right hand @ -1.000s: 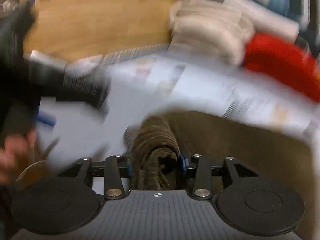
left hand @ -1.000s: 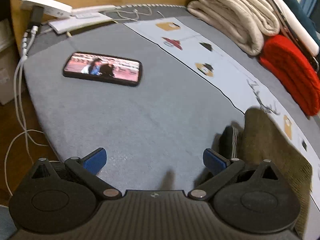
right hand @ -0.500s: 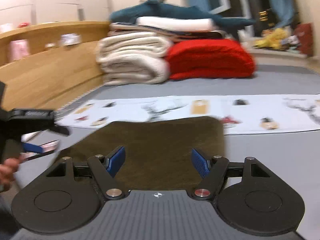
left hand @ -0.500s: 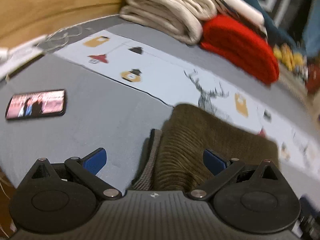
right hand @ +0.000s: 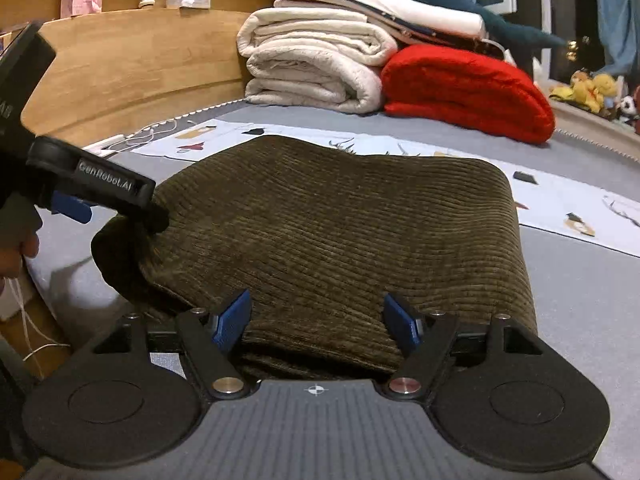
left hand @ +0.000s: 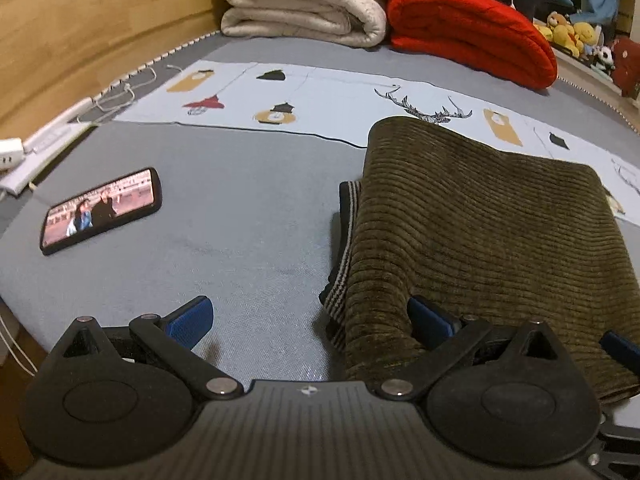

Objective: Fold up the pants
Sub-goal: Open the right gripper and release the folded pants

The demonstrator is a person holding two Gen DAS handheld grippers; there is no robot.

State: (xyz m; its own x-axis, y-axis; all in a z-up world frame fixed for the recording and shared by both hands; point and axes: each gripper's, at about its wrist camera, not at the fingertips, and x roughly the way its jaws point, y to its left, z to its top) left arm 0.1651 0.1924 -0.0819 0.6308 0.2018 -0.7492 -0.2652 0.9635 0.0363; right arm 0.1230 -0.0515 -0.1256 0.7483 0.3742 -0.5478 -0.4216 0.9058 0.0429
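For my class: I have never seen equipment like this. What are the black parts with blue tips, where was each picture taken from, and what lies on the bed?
A person holds a hand-held claw in each hand; each carries a camera looking along its two blue-tipped fingers. In the left claw view, the jaws are open, one fingertip against the edge of the folded olive corduroy pants. The right claw view shows its open jaws over the pants' near edge, holding nothing. Also on the grey bed: a phone with its screen lit, a printed strip, folded cream blankets and a red blanket.
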